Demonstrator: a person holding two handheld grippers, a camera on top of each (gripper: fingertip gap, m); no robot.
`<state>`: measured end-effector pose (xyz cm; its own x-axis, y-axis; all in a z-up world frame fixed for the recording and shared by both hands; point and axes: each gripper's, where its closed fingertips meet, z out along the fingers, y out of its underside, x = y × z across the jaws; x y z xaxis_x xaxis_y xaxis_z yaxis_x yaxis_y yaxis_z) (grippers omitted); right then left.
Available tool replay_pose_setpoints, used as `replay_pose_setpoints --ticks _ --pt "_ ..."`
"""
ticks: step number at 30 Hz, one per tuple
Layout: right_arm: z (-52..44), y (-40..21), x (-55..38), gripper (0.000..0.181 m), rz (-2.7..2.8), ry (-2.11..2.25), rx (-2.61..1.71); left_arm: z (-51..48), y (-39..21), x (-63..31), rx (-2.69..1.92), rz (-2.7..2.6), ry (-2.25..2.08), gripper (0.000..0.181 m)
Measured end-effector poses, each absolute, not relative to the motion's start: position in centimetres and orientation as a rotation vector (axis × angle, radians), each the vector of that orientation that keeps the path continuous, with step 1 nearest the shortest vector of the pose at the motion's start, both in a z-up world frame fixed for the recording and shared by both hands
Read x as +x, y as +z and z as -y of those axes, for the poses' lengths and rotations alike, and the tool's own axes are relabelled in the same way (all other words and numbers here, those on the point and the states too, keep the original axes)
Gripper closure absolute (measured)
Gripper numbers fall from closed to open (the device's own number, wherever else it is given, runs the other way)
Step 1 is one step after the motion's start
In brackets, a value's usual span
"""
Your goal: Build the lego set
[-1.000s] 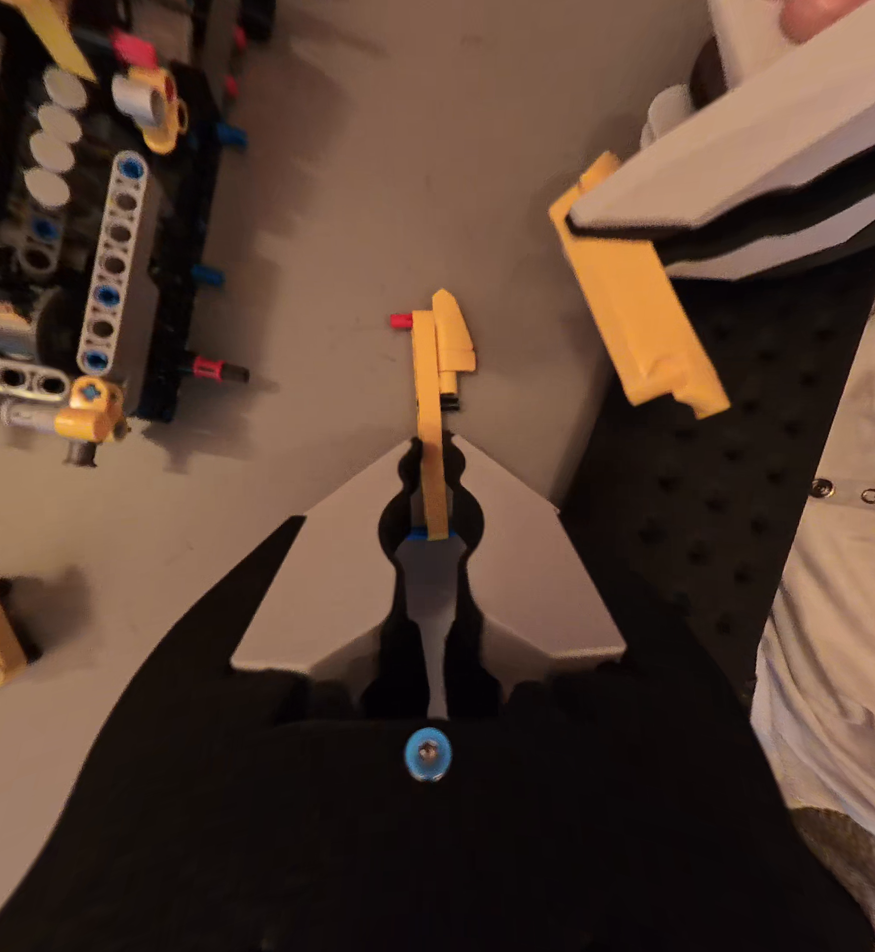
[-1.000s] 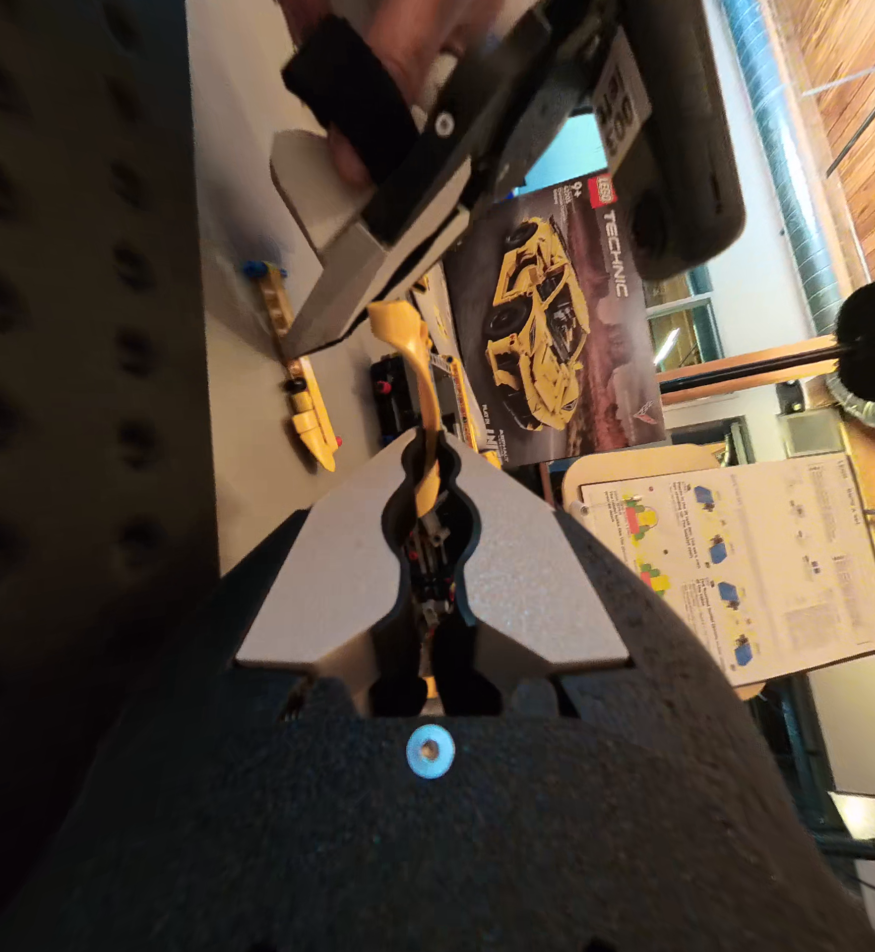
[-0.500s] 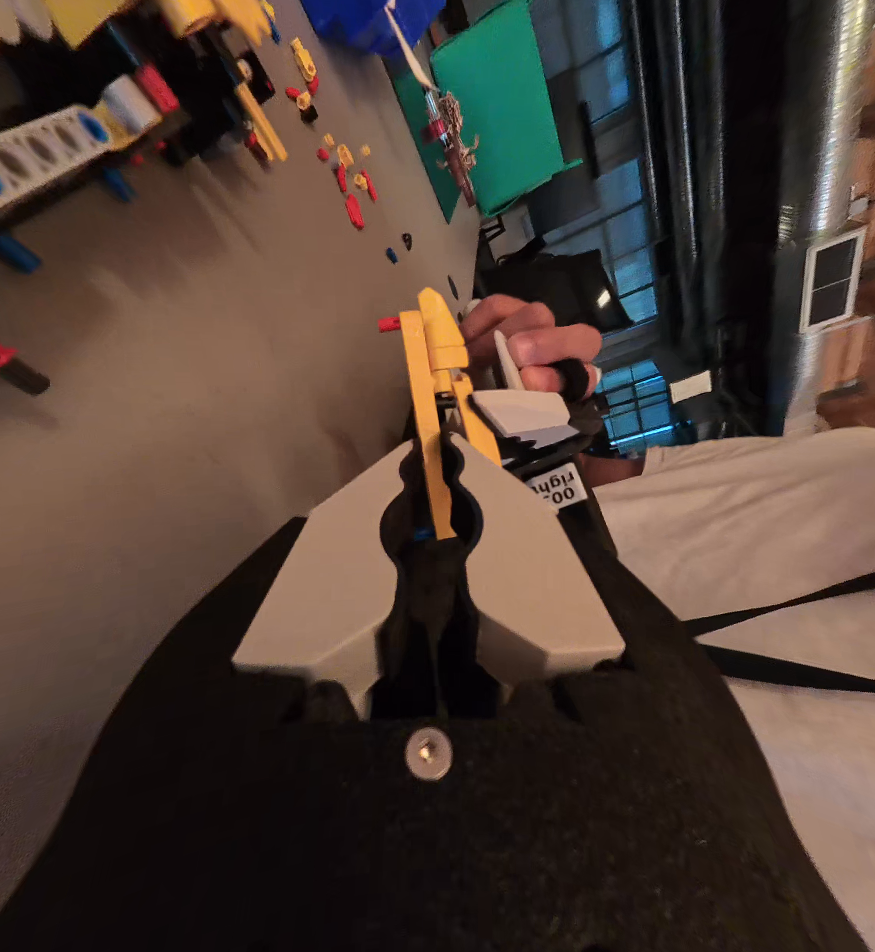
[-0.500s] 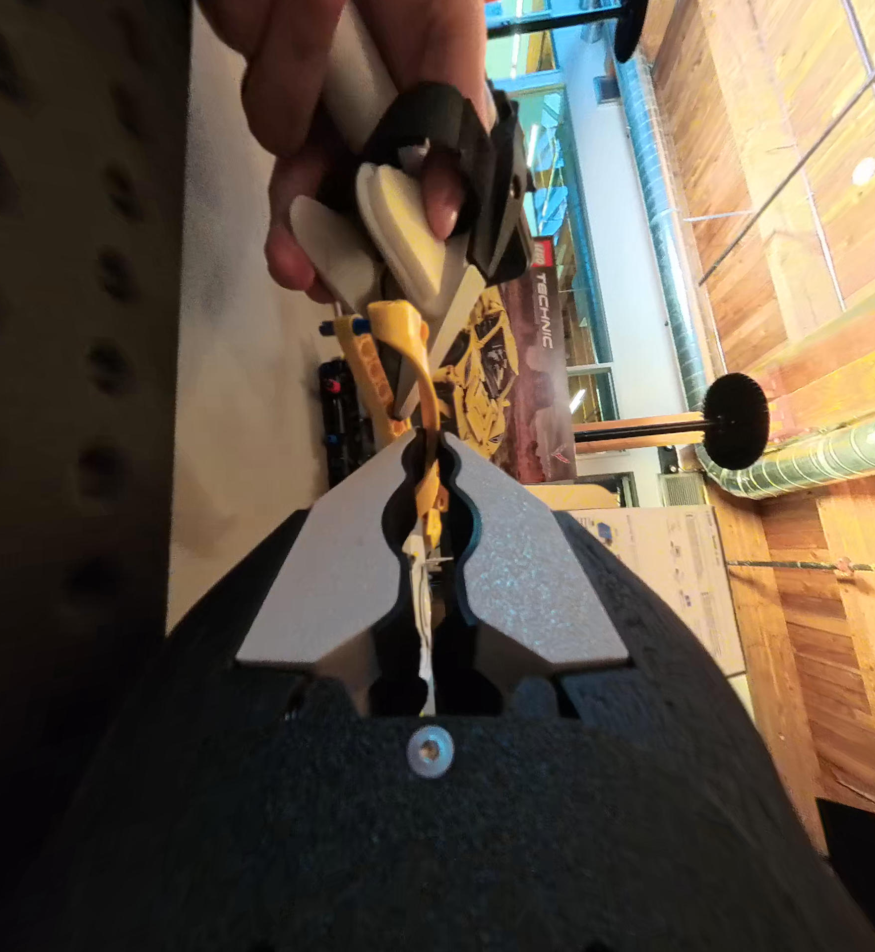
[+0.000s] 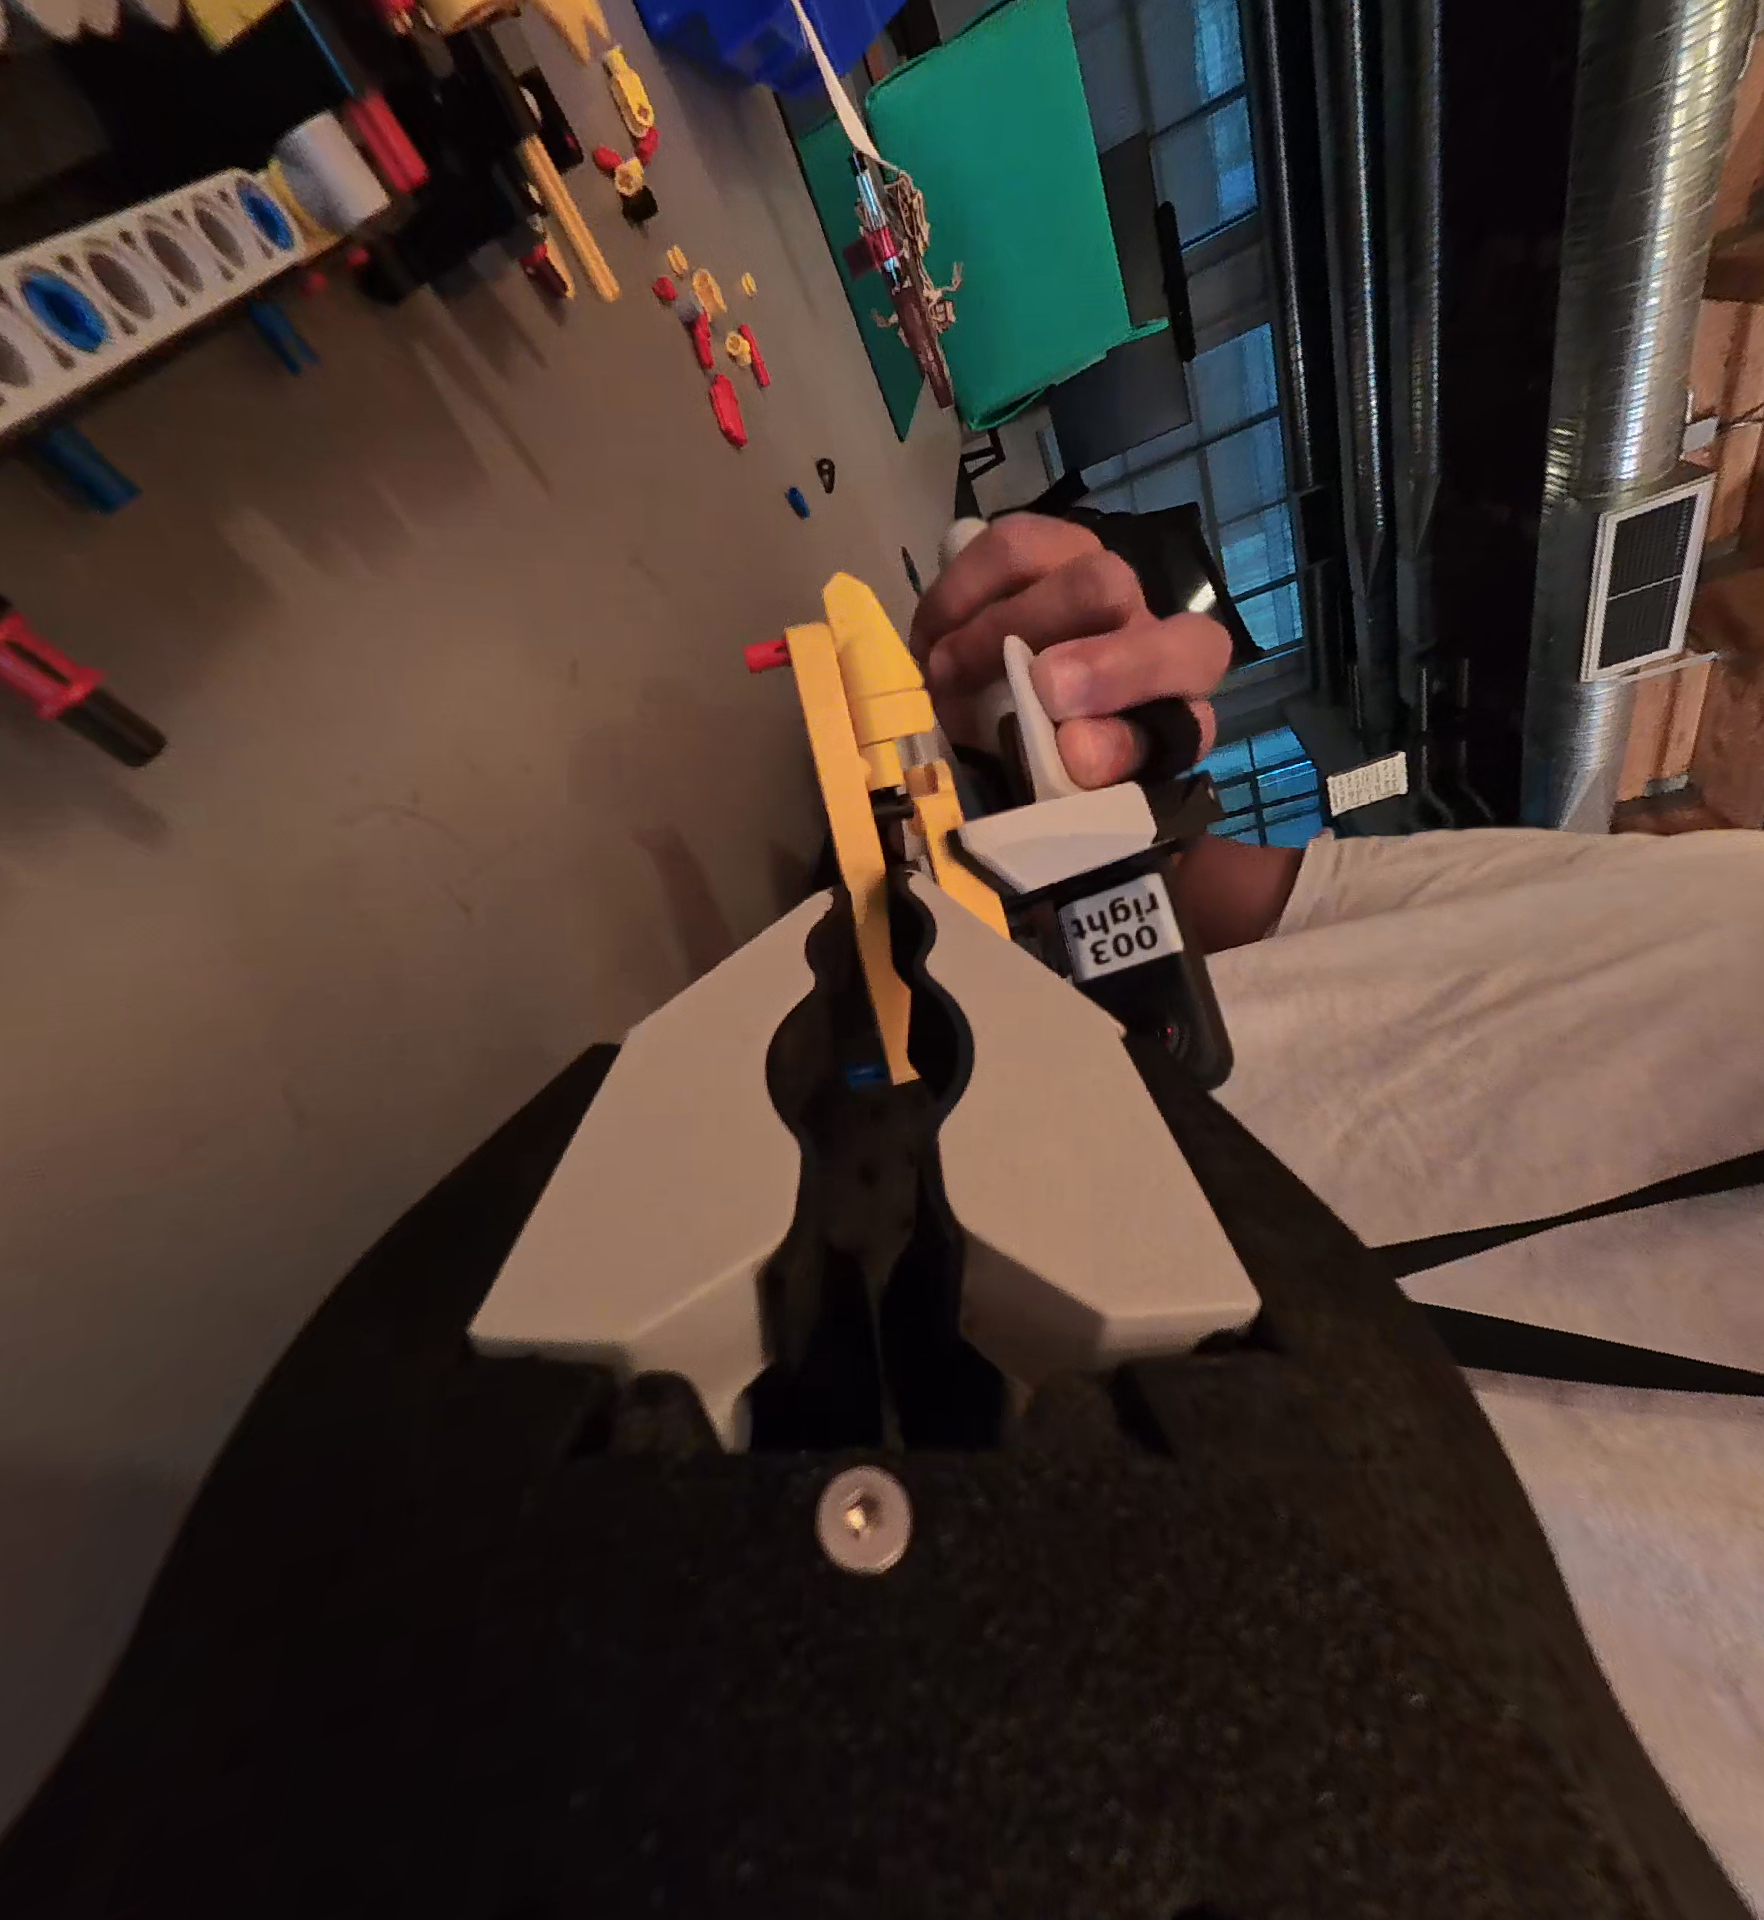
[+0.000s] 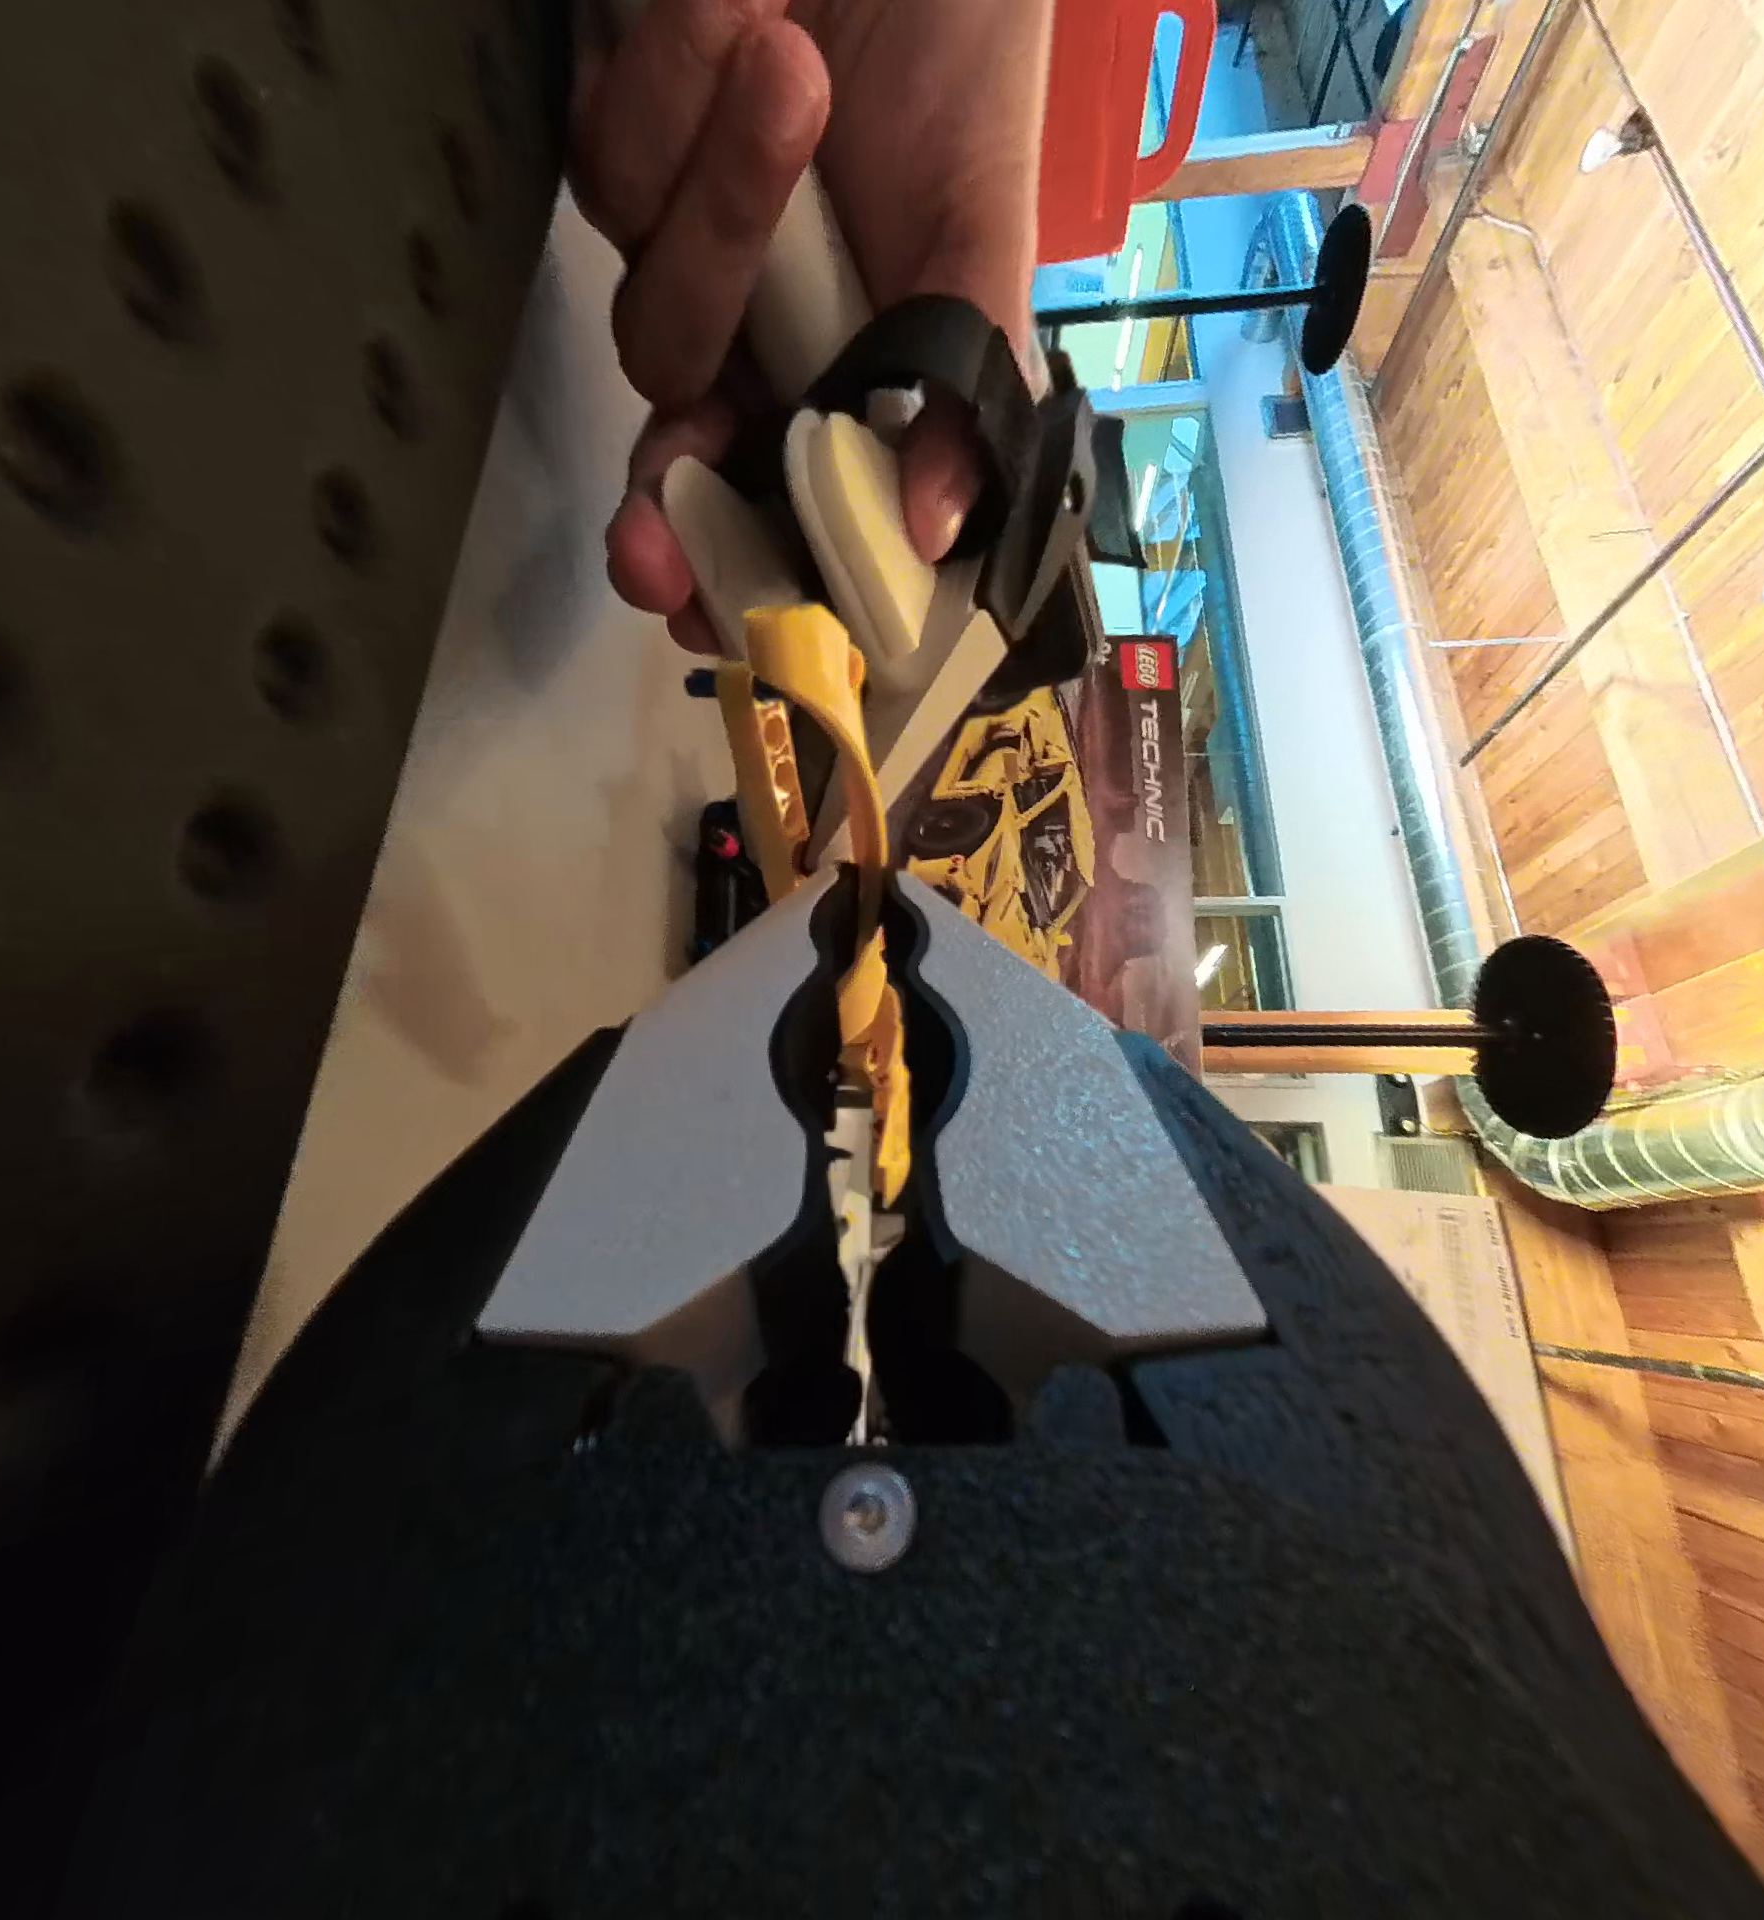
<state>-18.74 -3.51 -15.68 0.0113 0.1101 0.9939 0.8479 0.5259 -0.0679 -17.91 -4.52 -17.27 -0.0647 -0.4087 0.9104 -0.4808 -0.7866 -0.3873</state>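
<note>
The left gripper (image 5: 883, 914) is clamped on the lower end of a yellow beam assembly (image 5: 842, 790), so its far end, with a curved yellow cap and a red pin (image 5: 766, 655), stands free for joining; the right gripper (image 6: 867, 883) pinches a curved yellow panel (image 6: 836, 727), its upper end projecting past the jaws toward the beam; both pieces are lifted off the grey table (image 5: 390, 727) and brought together in the air, seemingly so the panel can be pressed onto the beam, though whether they already touch I cannot tell; behind, the half-built chassis (image 5: 109, 301) and loose red and yellow parts (image 5: 722, 353) lie on the table, and the set's box (image 6: 1065, 831) stands at its far side, likely for reference.
</note>
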Motion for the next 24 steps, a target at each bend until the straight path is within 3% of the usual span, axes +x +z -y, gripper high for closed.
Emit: replay_pose_setpoints --ticks 24 --pt "3.93 -15.7 -18.21 0.179 1.522 -0.523 -0.943 5.27 -17.55 -17.94 2.144 1.142 1.99 0.176"
